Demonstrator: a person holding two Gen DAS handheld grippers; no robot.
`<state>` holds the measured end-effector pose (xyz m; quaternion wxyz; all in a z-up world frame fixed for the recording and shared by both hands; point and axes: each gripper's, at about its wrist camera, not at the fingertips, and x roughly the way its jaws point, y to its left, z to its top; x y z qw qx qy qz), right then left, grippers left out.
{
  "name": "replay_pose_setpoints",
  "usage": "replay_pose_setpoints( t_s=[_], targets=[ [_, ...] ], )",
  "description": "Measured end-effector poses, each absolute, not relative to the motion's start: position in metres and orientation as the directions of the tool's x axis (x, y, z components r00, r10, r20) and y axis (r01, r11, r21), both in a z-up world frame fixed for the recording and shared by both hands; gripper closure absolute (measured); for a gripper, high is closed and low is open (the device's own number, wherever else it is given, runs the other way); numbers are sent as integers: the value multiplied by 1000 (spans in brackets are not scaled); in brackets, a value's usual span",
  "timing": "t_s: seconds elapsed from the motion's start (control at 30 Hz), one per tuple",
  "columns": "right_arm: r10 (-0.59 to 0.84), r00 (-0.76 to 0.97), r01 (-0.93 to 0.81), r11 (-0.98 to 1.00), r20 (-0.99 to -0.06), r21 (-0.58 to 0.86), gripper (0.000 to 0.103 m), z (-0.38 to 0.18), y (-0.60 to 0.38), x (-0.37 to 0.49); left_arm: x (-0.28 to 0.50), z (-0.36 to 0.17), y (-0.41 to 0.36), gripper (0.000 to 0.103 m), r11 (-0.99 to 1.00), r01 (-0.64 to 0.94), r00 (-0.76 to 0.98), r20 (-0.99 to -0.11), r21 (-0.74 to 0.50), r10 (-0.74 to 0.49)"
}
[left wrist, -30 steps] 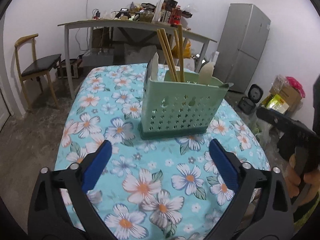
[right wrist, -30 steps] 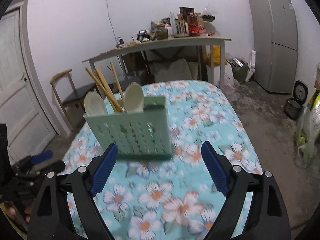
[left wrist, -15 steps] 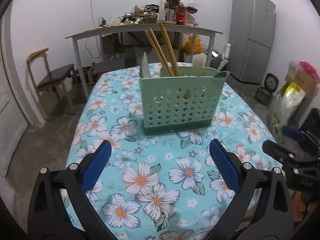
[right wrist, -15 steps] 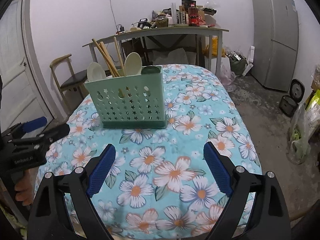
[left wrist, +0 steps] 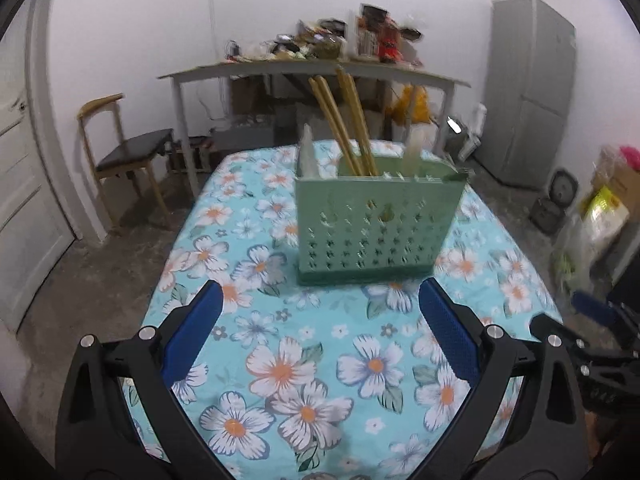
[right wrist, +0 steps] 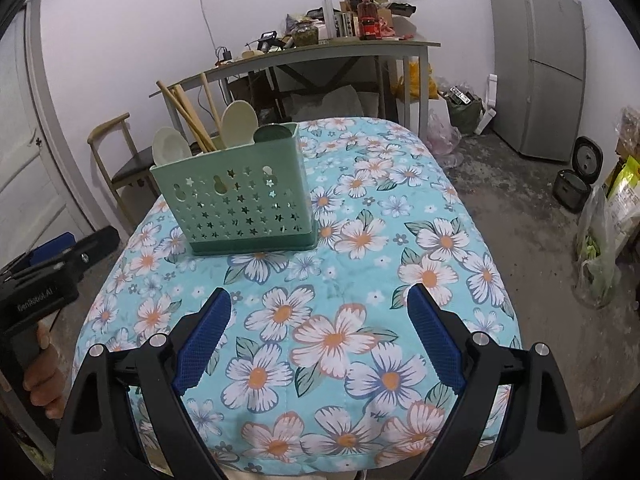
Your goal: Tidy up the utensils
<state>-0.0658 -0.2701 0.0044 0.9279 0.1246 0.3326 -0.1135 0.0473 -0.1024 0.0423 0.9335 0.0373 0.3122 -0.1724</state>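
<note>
A green perforated utensil holder (left wrist: 378, 228) (right wrist: 236, 200) stands upright on the floral tablecloth (left wrist: 320, 360) (right wrist: 360, 280). It holds wooden chopsticks (left wrist: 344, 124) (right wrist: 188, 116), pale spoons (right wrist: 239, 122) and a green spoon (right wrist: 274, 134). My left gripper (left wrist: 320, 320) is open and empty, a little short of the holder. My right gripper (right wrist: 318, 320) is open and empty, farther back and to the holder's right. Each gripper shows at the edge of the other's view, the right one (left wrist: 592, 320) and the left one (right wrist: 48, 276).
A cluttered grey table (right wrist: 320, 52) stands behind, a wooden chair (left wrist: 124, 152) at the left, a grey fridge (right wrist: 536, 60) at the right. Bags (right wrist: 616, 216) and a small cooker (right wrist: 576, 180) sit on the floor at the right. A white door (left wrist: 24, 200) is at far left.
Both grippers have drawn back from the holder and stayed open. The left view has swung so the holder sits more to the right; it is blurred by motion.
</note>
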Motion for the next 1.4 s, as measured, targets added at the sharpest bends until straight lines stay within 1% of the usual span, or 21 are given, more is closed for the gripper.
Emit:
replay_pose_setpoints(
  t_s=[0.1,0.17,0.33,0.4,0.63,0.7,0.97,1.4],
  targets=[
    [-139,753,298,944,-643,145,16,7,-270,-65,50,44,-102,8,953,296,762,-588,-58,-273],
    [-141,756,294,946,-639,140,16,9,-269,-65,52,45,-103,8,961,275,767,-593,-42,-245],
    [-158,747,301,947,-645,116,16,8,-268,-65,53,44,-109,8,964,257,780,-603,66,-166],
    [-157,744,306,944,-649,122,16,6,-270,-65,54,42,-108,8,966,247,782,-605,81,-149],
    [-151,741,304,944,-655,126,16,7,-271,-61,63,35,-99,8,975,211,748,-654,75,-112],
    [-149,742,300,946,-654,126,16,8,-270,-60,65,34,-97,8,976,197,751,-655,92,-90],
    [-157,748,301,946,-645,118,16,9,-272,-59,64,36,-87,8,979,183,746,-661,87,-81],
    [-203,746,345,933,-634,107,16,11,-288,-62,75,38,-45,8,988,91,745,-667,125,16]
  ],
)
